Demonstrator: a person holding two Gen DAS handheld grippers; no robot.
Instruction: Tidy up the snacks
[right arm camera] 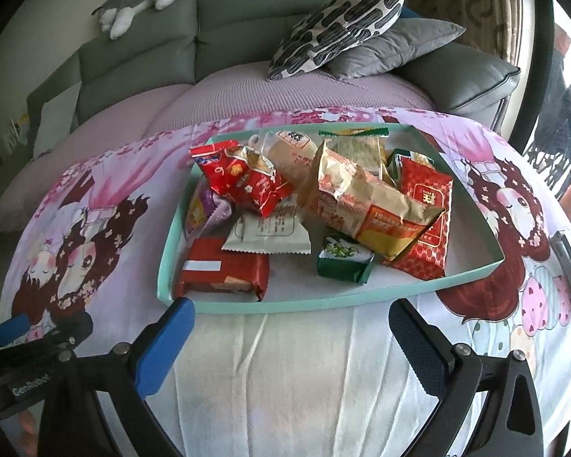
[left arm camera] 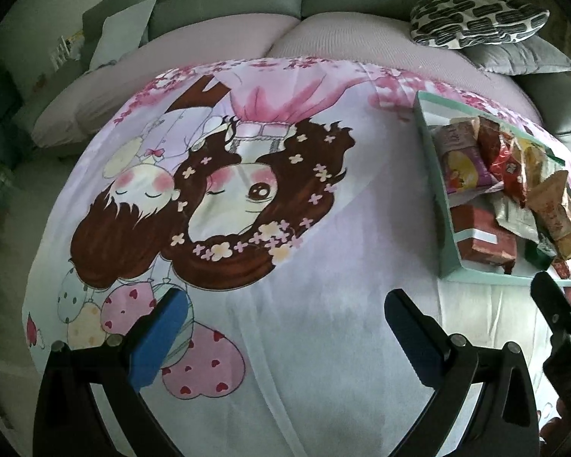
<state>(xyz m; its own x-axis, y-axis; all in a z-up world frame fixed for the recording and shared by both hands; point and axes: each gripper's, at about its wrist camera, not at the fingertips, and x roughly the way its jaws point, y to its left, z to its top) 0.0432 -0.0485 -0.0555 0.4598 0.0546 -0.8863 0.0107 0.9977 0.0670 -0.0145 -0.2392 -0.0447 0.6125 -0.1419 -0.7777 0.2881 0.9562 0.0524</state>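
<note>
The right tool hangs released, fingers spread wide with nothing between them, just short of the near rim of the tray. The left tool is likewise spread and empty, over bare printed cloth on the tabletop, with the tray off to its right.

The snacks sit heaped inside the tray: a red biscuit pack at the near left corner, a small green packet near the middle, a long tan bag lying across the others, and a red crinkly bag behind.

The likely trouble, as I judge it:
- Pulling one wrapper from the heap may drag its neighbours out.
- The shallow rim could catch a low-coming finger and shove the light tray along the loose cloth.
- Slick foil may slip from a shallow pinch.
</note>
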